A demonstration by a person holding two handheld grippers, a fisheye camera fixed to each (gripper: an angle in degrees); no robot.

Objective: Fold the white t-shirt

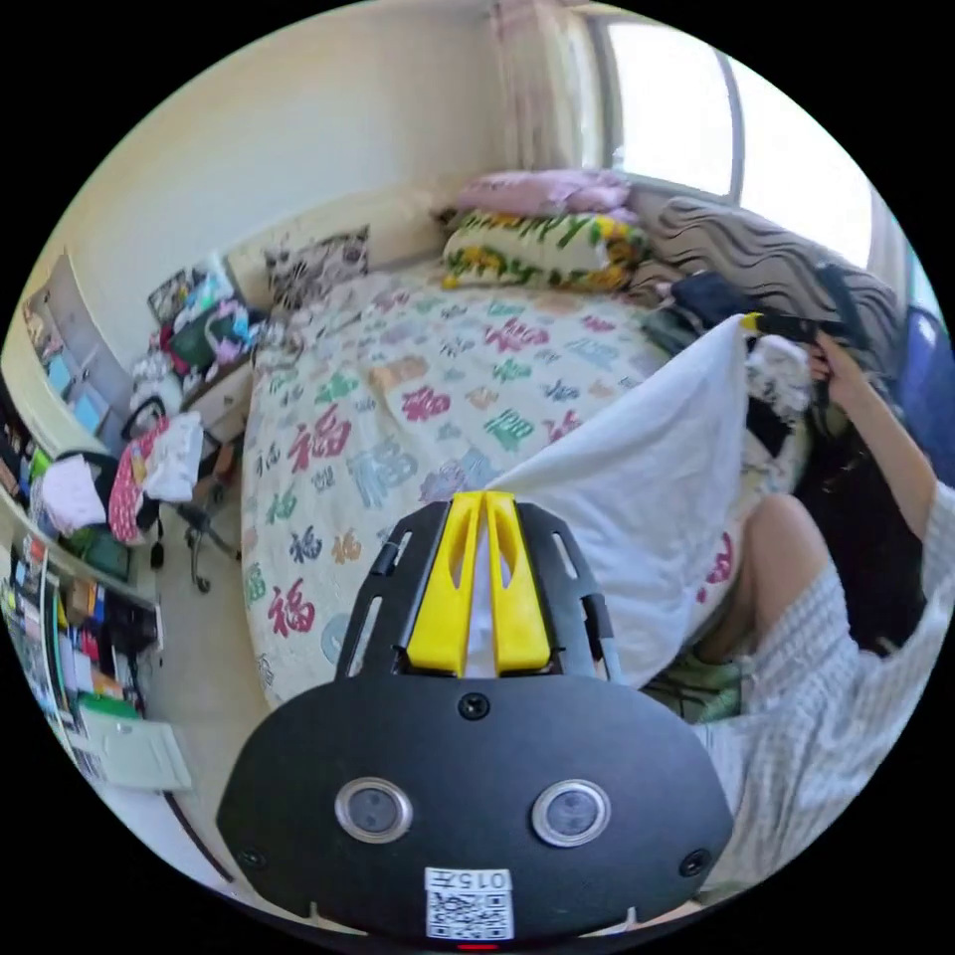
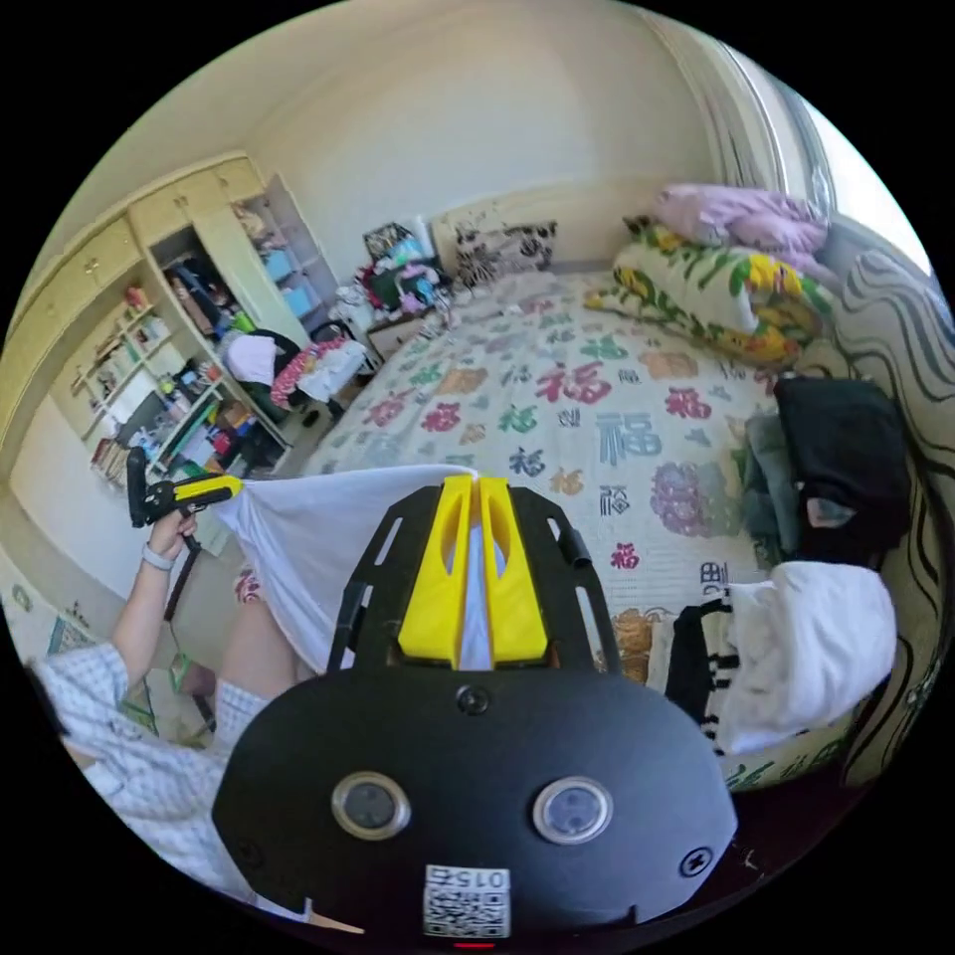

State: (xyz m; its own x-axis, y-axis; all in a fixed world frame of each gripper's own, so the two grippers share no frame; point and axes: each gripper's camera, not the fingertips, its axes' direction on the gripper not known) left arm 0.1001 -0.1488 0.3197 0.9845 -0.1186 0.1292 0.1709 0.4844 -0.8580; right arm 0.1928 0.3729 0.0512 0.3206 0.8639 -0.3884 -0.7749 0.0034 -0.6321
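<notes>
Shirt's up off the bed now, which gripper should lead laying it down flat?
Probably the left gripper: open bedspread lies right ahead of it. The right gripper, also shut on the white t-shirt, sits nearer the clothes pile.

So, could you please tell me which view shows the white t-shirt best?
The left gripper view: the t-shirt spreads wide between the left gripper and right gripper. The right gripper view shows a narrower strip.
</notes>
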